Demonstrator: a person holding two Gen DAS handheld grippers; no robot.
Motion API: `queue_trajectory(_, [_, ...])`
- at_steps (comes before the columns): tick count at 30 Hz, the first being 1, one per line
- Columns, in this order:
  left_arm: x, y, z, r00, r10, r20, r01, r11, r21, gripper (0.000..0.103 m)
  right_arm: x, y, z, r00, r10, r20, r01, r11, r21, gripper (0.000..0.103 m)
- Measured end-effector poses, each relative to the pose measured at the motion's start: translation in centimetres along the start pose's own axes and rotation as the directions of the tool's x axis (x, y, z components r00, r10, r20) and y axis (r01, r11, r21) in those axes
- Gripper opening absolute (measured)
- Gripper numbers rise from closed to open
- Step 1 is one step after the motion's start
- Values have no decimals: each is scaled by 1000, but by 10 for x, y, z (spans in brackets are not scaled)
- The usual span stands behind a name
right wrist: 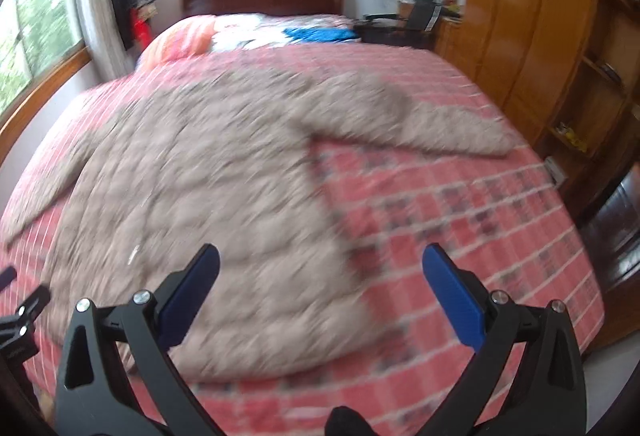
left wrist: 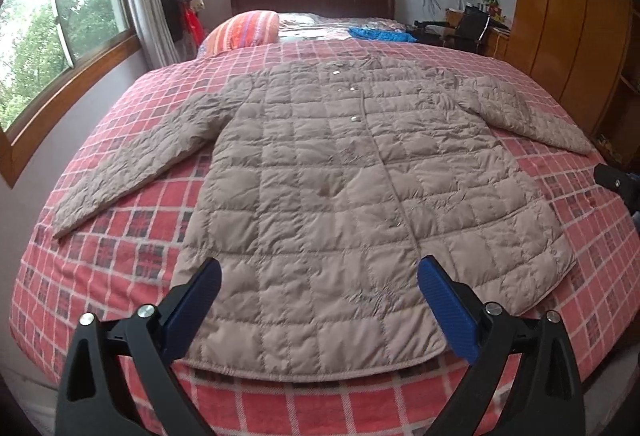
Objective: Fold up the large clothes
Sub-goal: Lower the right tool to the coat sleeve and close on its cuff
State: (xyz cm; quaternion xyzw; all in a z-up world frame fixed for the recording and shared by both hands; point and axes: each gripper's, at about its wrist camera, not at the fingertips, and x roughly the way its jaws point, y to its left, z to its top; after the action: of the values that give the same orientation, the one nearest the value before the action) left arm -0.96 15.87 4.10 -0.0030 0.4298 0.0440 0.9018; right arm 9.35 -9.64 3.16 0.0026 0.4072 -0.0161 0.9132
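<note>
Since the quilted jacket (left wrist: pixel 320 171) lies flat, front up, on the plaid bed (left wrist: pixel 120 268), it'll prob handle light, puffy, slippery — pinch hem or cuff; left gripper (left wrist: pixel 319 276) & right gripper (right wrist: pixel 321 262) both wide, empty.

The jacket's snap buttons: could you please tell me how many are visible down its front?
4 on the jacket: one at the collar, one below it, one at the chest, one near the hem. Others may be hidden in the placket.

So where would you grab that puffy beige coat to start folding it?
Probably by a cuff. The coat lies flat and face up, both sleeves spread outward, so the left gripper, open, could take the left sleeve from its outer side and fold it inward.
</note>
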Motion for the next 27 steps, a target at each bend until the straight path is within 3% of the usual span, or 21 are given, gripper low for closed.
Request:
queue_trajectory(1, [6,-2,12,999,-46,7,46,999,-6,98,7,-17,17,1000,3,1,-3,1000,24,101])
queue_trajectory(4, [32,-10,58,977,-213,18,214,973,-86,98,28,-66,58,991,114,65,-119,990,79,101])
queue_trajectory(6, [58,-29,93,976,-217,-24,214,972,-95,98,58,-99,80,982,186,18,-187,973,134,100])
queue_trajectory(8, [81,-61,126,984,-175,-26,175,985,-11,98,91,-129,100,993,106,-53,-95,978,184,100])
queue_trajectory(11, [120,-100,165,987,-152,-47,154,987,45,98,122,-162,119,995,-23,-94,41,981,190,100])
queue_trajectory(15, [178,-150,197,974,-172,-150,188,977,98,95,175,-206,131,975,-19,-222,63,980,189,100])
queue_trajectory(17, [200,-169,203,964,-196,-182,217,970,107,91,194,-226,132,968,-58,-246,107,975,194,100])
queue_trajectory(23, [256,-212,215,933,-235,-272,266,960,83,85,239,-283,133,958,-13,-287,103,948,302,99])
queue_trajectory(26, [276,-223,217,917,-255,-308,288,956,65,78,260,-314,129,948,-14,-317,139,916,376,83])
queue_trajectory(27, [283,-226,217,910,-260,-322,294,954,62,76,265,-321,127,944,-8,-330,145,908,392,69])
